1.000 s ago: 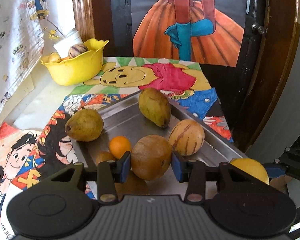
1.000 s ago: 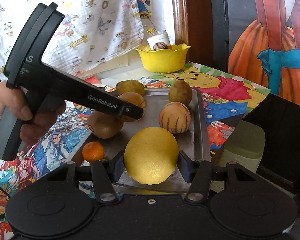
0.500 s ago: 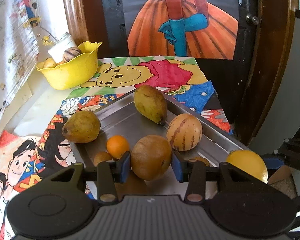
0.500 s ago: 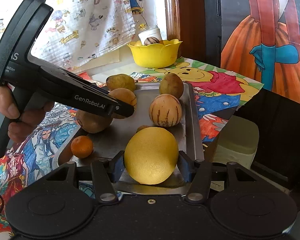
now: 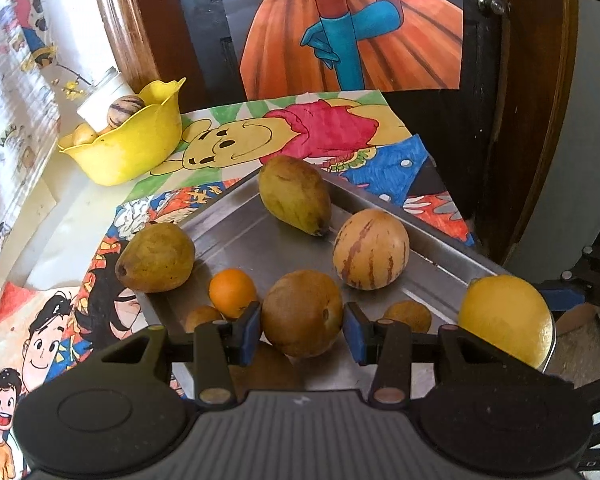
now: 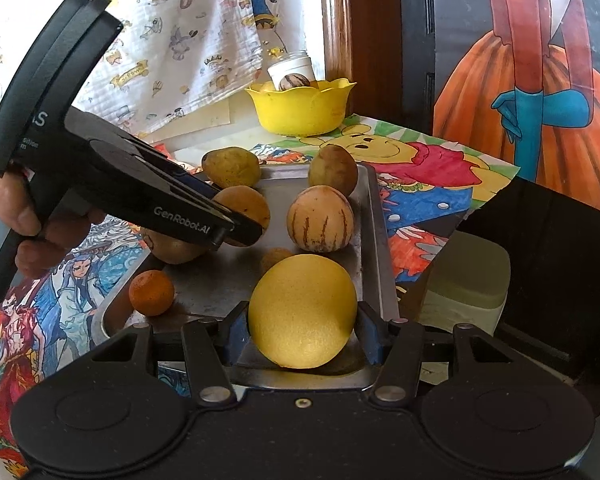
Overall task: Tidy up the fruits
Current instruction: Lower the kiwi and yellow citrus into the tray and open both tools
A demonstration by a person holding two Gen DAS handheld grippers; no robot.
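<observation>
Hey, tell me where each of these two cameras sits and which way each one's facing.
Left wrist: on the left gripper, looking down across the tray toward the yellow bowl; its fingers clamp a brown fruit.
Right wrist: on the right gripper, facing the same tray from its near end; it clamps a yellow fruit, with the left gripper and hand at left.
Shared: tray, bowl, striped fruit, orange.

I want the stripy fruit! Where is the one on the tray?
The striped fruit sits on the metal tray near its right edge in the right wrist view, between the brown pear behind and the big yellow fruit in front.
</observation>
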